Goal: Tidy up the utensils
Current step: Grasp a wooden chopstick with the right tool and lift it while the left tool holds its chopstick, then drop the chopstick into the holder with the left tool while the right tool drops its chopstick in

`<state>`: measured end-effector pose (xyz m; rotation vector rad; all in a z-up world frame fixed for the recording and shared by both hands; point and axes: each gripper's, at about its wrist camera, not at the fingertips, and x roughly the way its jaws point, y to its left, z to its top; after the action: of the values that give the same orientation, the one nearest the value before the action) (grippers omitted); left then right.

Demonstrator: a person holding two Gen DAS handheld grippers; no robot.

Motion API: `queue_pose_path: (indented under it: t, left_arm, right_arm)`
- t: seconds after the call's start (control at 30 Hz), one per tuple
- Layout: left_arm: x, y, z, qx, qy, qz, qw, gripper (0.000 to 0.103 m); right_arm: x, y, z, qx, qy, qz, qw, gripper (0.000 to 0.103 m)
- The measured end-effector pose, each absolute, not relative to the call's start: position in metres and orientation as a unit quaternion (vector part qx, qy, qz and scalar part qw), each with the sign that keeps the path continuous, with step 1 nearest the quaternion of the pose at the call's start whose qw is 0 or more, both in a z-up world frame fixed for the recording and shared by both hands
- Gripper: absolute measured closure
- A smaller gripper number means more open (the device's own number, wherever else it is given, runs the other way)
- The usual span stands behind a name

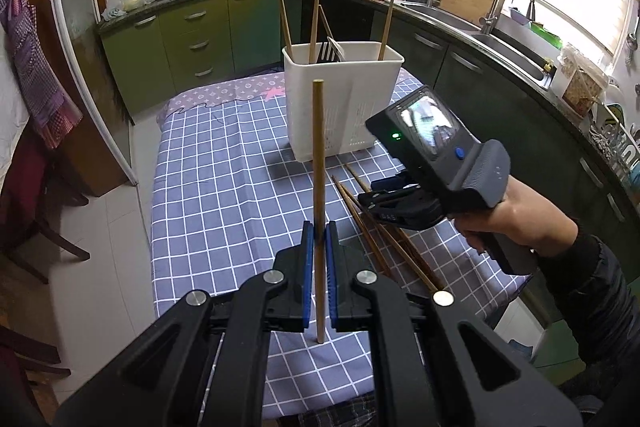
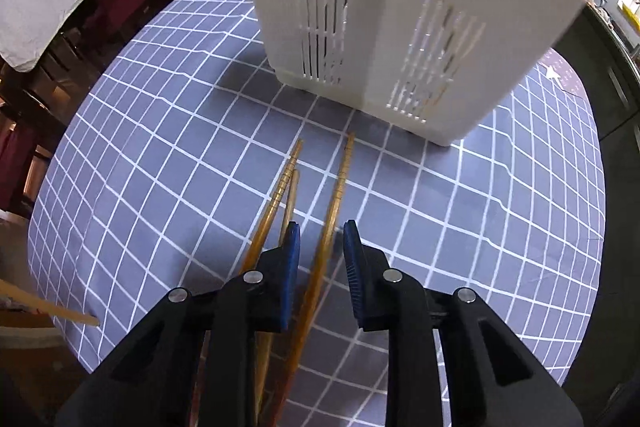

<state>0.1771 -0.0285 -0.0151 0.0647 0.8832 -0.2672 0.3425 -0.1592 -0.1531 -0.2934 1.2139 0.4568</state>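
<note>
My left gripper (image 1: 319,231) is shut on a light wooden chopstick (image 1: 319,163) and holds it upright above the checked tablecloth (image 1: 224,187), in front of a white slotted utensil holder (image 1: 340,99). The holder holds several chopsticks and a dark spatula. My right gripper (image 2: 322,233) is open, low over the table, its jaws on either side of one brown chopstick (image 2: 334,199). Two more chopsticks (image 2: 286,187) lie just left of it. The holder (image 2: 400,7) stands close ahead. The right gripper (image 1: 374,199) also shows in the left wrist view over the loose chopsticks (image 1: 384,239).
The table's right and near edges are close to the loose chopsticks. A kitchen counter (image 1: 500,39) with a sink runs along the right and back. A dark wooden chair (image 1: 32,219) stands to the left. A pale chopstick end (image 2: 48,305) juts in at the left.
</note>
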Motion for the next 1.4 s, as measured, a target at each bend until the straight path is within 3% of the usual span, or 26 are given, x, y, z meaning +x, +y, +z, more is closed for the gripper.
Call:
queue_pose_path:
  t: [0.1,0.63,0.97,1.4]
  left_arm:
    - [0.177,-0.028,-0.015,0.032,0.425,-0.128,0.895,0.097]
    - [0.175,-0.024,-0.013,0.035,0.421,-0.126,0.898,0.097]
    - [0.168,-0.026,-0.012,0.042,0.415,-0.125,0.9,0.097]
    - [0.163,-0.028,-0.011,0.044,0.414,-0.124,0.901,0.097]
  right_arm:
    - [0.343,-0.159,-0.153,-0.13,0.561,0.209,0.79,0.096]
    - [0.261,-0.279,-0.022,-0.001,0.394,0.214,0.894,0.096]
    - [0.198,-0.317,-0.006,0.016,0.32,0.19,0.928,0.096]
    - [0.173,-0.327,-0.014,0.02,0.313,0.186,0.931,0.096]
